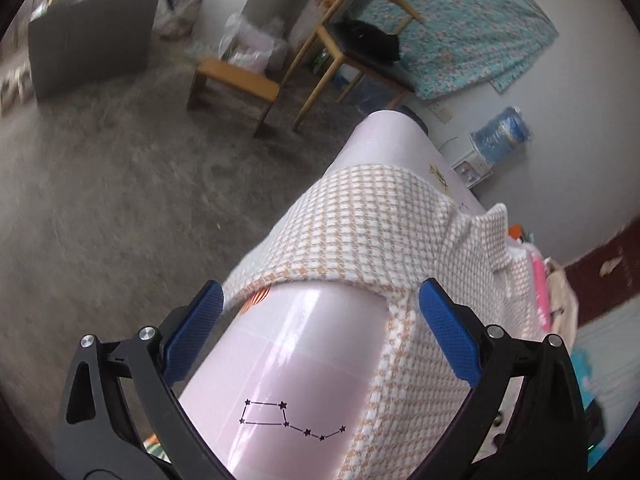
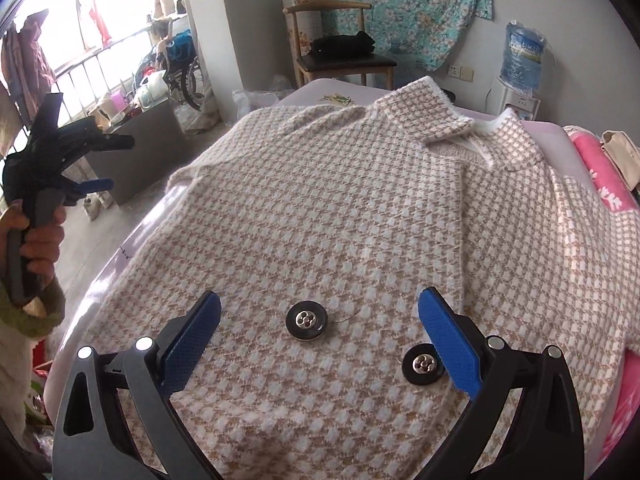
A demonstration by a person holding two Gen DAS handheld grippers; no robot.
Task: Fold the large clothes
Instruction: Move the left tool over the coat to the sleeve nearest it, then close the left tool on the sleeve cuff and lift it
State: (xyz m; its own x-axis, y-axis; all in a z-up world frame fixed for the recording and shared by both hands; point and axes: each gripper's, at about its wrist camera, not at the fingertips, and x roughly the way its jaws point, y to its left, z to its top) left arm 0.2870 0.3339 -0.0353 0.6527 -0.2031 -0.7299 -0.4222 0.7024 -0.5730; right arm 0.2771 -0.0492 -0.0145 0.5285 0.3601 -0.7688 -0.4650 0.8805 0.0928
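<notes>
Currently, right claw (image 2: pixel 320 324): blue-padded fingers spread wide apart, gripping nothing, poised just above the garment.
Left claw (image 1: pixel 320 312): fingers likewise parted and empty, straddling the pink worktop's edge; in the right wrist view it (image 2: pixel 94 164) is held off the left side, away from the cloth.
Garment: beige-and-white houndstooth knitted coat (image 2: pixel 340 208) lies spread flat across the worktop, collar (image 2: pixel 444 116) at the far end, one sleeve (image 1: pixel 360 224) draped over the left edge.
Buttons: two black round buttons with metal centres (image 2: pixel 307 321), one between the right claw's fingers, the other (image 2: pixel 424 365) touching the right pad.
Worktop: glossy pink surface with a printed constellation (image 1: pixel 296 344).
Background: wooden chair (image 2: pixel 340 52), water dispenser bottle (image 2: pixel 522 58).
</notes>
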